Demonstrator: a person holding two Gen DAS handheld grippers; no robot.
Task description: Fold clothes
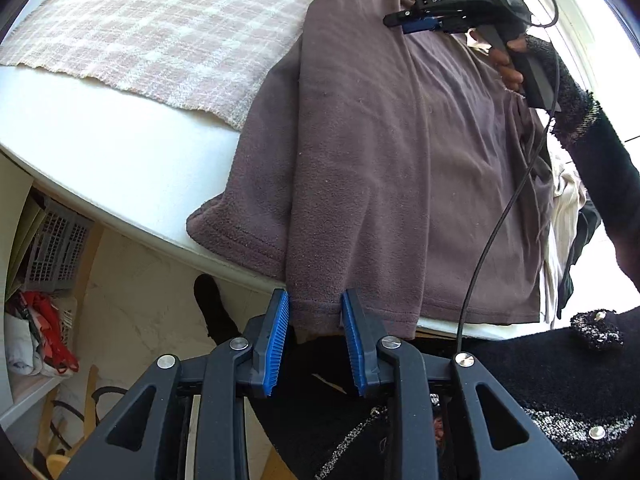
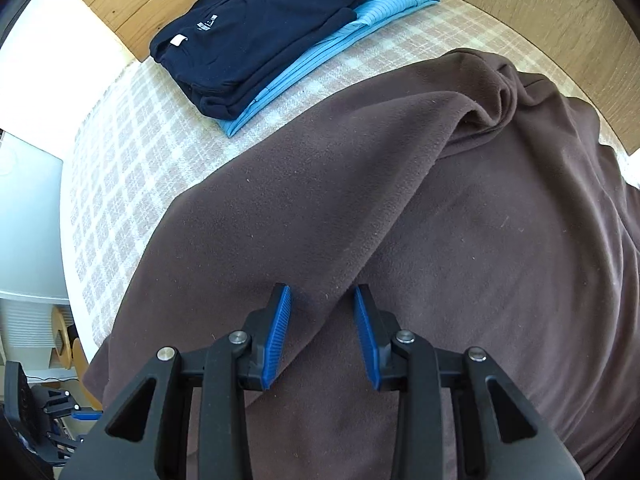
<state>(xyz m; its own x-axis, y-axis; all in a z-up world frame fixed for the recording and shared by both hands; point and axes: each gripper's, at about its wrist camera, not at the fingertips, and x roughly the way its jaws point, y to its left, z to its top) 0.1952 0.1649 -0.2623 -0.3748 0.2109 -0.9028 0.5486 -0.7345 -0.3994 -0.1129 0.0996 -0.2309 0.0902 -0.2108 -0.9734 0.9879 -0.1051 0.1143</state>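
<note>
A brown fleece garment (image 1: 380, 168) lies on the white table (image 1: 104, 160), its hem hanging over the near edge. My left gripper (image 1: 314, 304) is at that hem. Its blue pads stand apart, with the hem's left corner between the fingertips and no visible pinch. In the right wrist view the fleece (image 2: 400, 220) fills the middle, one flap folded diagonally across it. My right gripper (image 2: 322, 300) points down onto it, jaws apart astride the flap's edge. The left wrist view shows the right gripper (image 1: 394, 20) at the garment's far end, held by a hand in a black sleeve (image 1: 576, 100).
A folded navy garment (image 2: 260, 36) sits on a folded light blue one (image 2: 384, 8) at the back of the checked cloth (image 2: 120, 168). Pale clothes (image 1: 568, 200) lie right of the fleece. Below the table are a grey basket (image 1: 56, 252) and a shelf of clothes (image 1: 40, 332).
</note>
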